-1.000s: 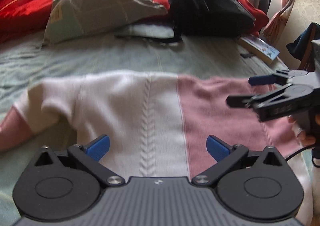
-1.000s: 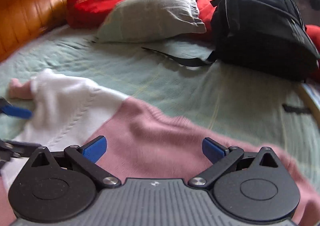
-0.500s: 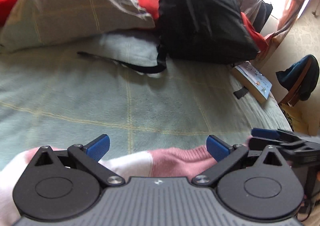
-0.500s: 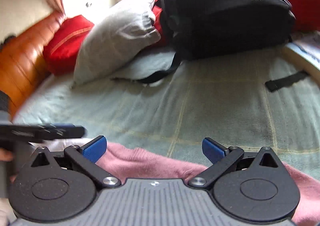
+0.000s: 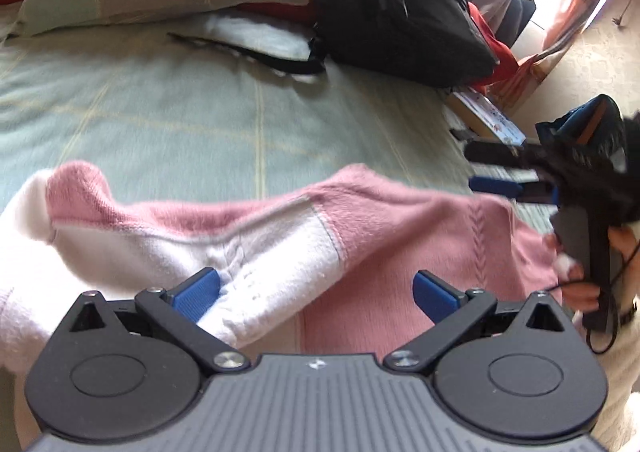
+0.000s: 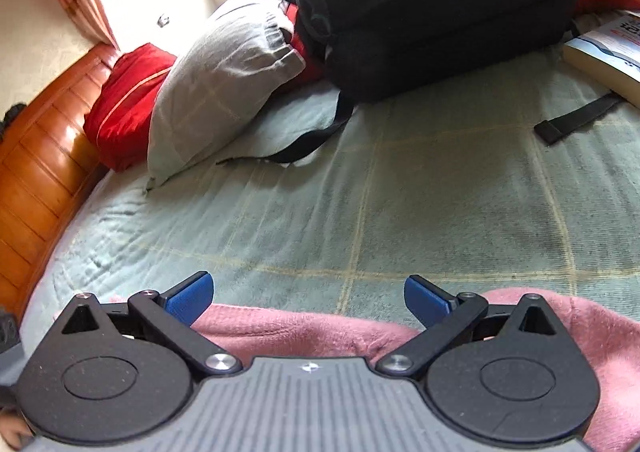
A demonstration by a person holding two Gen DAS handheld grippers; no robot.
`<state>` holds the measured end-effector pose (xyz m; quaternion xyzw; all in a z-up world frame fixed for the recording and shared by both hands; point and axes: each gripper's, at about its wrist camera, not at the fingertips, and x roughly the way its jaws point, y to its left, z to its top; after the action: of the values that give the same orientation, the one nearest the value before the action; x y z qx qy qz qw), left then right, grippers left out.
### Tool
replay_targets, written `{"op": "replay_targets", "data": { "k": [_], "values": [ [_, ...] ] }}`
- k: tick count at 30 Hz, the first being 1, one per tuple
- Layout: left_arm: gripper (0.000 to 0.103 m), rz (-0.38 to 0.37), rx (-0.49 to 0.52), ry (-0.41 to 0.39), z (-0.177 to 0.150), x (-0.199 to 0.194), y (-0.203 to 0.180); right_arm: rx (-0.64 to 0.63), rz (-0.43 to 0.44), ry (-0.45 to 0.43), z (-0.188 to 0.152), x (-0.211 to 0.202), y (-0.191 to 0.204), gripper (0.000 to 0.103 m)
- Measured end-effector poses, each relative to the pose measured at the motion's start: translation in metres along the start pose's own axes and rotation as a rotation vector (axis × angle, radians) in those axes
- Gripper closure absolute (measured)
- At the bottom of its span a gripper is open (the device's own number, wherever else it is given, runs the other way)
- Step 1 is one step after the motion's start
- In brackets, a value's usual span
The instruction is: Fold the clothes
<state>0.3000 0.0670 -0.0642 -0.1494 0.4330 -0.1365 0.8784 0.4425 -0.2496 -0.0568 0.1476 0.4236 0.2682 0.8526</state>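
Sweater (image 5: 360,220) — pink-and-white knit, lies rumpled on green bedspread (image 5: 200,120), partly folded; left gripper (image 5: 316,288) and right gripper (image 6: 308,298) both spread wide, holding nothing; pinch corners evenly — lift together; avoid dragging cloth toward backpack (image 5: 392,4).

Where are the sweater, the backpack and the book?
sweater (image 5: 400,220), left wrist view, on its pink panel.
backpack (image 6: 432,4), right wrist view, on its black side.
book (image 6: 600,60), right wrist view, on its page edge.
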Motion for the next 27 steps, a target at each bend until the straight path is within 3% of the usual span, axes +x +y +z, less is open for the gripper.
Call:
{"op": "replay_targets", "data": {
  "k": [7, 13, 17, 21, 23, 27],
  "values": [
    [0.001, 0.060, 0.069, -0.021, -0.020, -0.005, -0.015, -0.040, 0.076, 0.034, -0.004, 0.003, 0.011, 0.000],
    [0.001, 0.056, 0.044, -0.035, -0.026, -0.009, -0.014, 0.071, 0.303, -0.001, -0.003, 0.001, -0.003, 0.000],
    [0.001, 0.070, 0.066, -0.023, -0.028, -0.010, -0.017, 0.133, 0.446, 0.032, -0.009, 0.018, 0.002, 0.000],
    [0.001, 0.061, 0.065, -0.017, -0.028, -0.016, -0.015, 0.100, 0.390, 0.125, -0.019, 0.045, 0.017, 0.000],
    [0.001, 0.058, 0.055, -0.018, -0.027, -0.022, -0.013, 0.031, 0.340, 0.211, -0.022, 0.053, 0.028, 0.000],
    [0.001, 0.058, 0.035, -0.049, -0.020, -0.043, -0.011, -0.117, 0.323, 0.282, -0.025, 0.044, 0.048, 0.000]
  ]
}}
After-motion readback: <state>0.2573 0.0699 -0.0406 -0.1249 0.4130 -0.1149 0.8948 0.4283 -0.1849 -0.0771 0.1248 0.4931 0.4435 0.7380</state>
